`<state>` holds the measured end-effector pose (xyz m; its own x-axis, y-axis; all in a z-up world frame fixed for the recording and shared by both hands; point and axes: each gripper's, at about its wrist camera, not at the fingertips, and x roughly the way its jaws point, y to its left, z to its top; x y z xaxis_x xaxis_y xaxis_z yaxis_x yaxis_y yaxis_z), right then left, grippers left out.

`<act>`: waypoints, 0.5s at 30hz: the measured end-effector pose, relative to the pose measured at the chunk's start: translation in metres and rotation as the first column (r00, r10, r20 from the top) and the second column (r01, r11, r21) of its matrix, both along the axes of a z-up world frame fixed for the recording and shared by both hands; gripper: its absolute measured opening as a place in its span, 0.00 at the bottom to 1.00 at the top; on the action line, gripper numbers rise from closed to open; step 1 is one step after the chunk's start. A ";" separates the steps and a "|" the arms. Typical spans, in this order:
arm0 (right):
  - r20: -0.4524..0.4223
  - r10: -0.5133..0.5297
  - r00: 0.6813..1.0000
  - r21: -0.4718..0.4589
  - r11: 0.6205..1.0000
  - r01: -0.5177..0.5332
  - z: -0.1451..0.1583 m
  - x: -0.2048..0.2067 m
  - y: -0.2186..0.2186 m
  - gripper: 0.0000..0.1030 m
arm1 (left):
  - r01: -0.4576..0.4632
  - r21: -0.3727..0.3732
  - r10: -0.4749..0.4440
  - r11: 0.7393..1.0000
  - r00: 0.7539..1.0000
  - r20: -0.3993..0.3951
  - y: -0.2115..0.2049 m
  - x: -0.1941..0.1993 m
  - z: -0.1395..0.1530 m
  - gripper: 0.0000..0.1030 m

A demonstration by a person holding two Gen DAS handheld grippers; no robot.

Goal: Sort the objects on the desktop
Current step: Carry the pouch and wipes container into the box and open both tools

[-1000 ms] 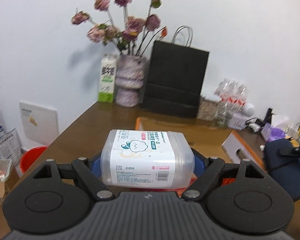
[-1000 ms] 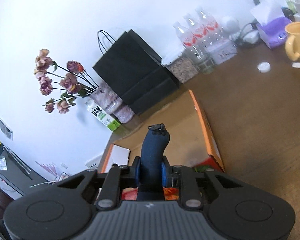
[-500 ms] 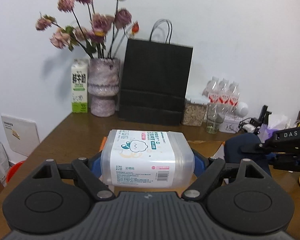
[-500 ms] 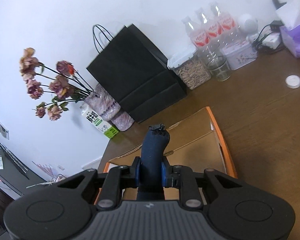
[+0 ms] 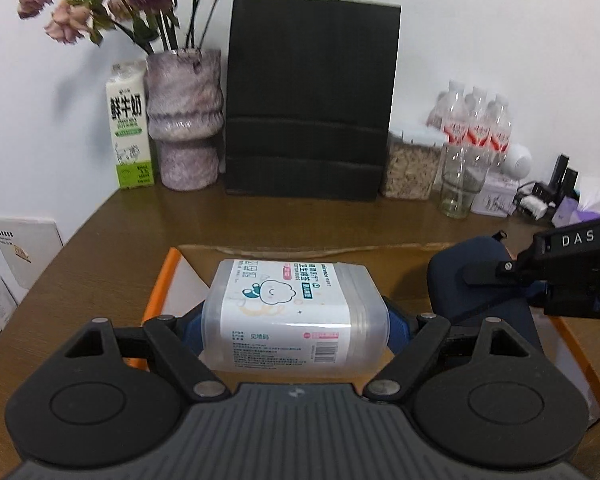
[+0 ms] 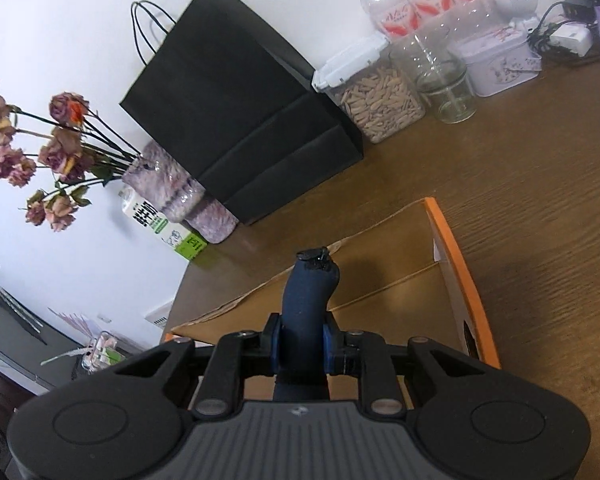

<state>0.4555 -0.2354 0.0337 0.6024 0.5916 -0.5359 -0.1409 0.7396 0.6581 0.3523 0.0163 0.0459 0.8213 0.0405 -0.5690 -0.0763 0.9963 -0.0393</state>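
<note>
While both hover over the orange box point(image 5: 156, 300) | left tongs point(image 5: 294, 320) clamp cotton-swab case point(image 5: 294, 312) | right tongs point(image 6: 302, 346) clamp navy object point(image 6: 308, 312)

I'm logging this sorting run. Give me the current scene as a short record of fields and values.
left gripper: shut on swab box, held over the carton
right gripper: shut on dark blue item, kind unclear
carton: open, orange-edged, on the desk below both grippers
desk: brown wood
back row, left to right: milk carton, vase, black bag, grain jar, glass, bottles
</note>
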 end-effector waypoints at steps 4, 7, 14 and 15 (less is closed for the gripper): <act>-0.018 0.013 1.000 -0.021 1.000 -0.013 -0.008 0.008 0.005 0.18 | 0.005 0.006 -0.005 1.000 0.999 -0.032 -0.001 0.008 -0.007 0.81; -0.028 0.018 0.999 -0.041 0.999 -0.019 -0.012 0.010 0.008 0.18 | 0.007 0.009 -0.006 1.000 0.999 -0.054 -0.001 0.012 -0.011 0.81; -0.042 0.046 0.998 -0.136 0.989 -0.051 -0.015 0.011 0.018 0.29 | 0.001 0.028 0.002 1.000 0.996 -0.091 -0.001 0.017 -0.017 0.85; -0.033 0.044 0.998 -0.148 0.988 -0.048 -0.013 0.010 0.018 0.44 | -0.001 0.031 0.004 1.000 0.996 -0.085 -0.001 0.016 -0.016 0.93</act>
<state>0.4652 -0.2173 0.0209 0.5587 0.5309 -0.6372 -0.1592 0.8227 0.5458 0.3683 0.0152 0.0301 0.7698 0.0612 -0.6353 -0.0806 0.9967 -0.0018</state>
